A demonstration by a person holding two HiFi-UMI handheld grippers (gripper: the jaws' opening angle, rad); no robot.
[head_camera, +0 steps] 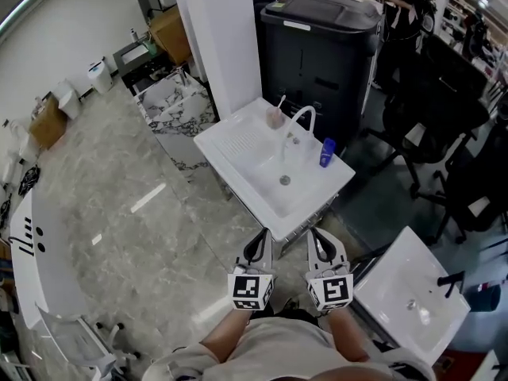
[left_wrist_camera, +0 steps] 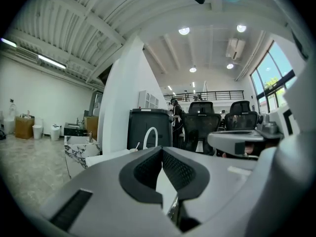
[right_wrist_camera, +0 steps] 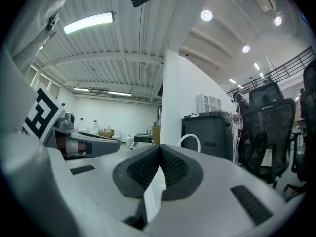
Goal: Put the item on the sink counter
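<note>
A white sink unit (head_camera: pixel 238 145) stands in front of me. An arched white faucet (head_camera: pixel 298 122) rises from its counter. Beside the faucet stand a small blue bottle (head_camera: pixel 326 152) and a pinkish cup (head_camera: pixel 275 117) with a stick in it. My left gripper (head_camera: pixel 260 236) and right gripper (head_camera: pixel 316 236) hover side by side just short of the sink's near corner. Both point level at it and are shut with nothing between the pads. The left gripper (left_wrist_camera: pixel 161 149) shows its pads pressed together below the faucet (left_wrist_camera: pixel 149 136). The right gripper (right_wrist_camera: pixel 160 147) looks the same.
A large black bin (head_camera: pixel 317 46) stands behind the sink beside a white pillar (head_camera: pixel 222 38). A second white basin (head_camera: pixel 409 300) sits at the lower right, a marble-topped sink (head_camera: pixel 176 101) at the back left. Black office chairs (head_camera: pixel 444 125) crowd the right side. A person stands far back.
</note>
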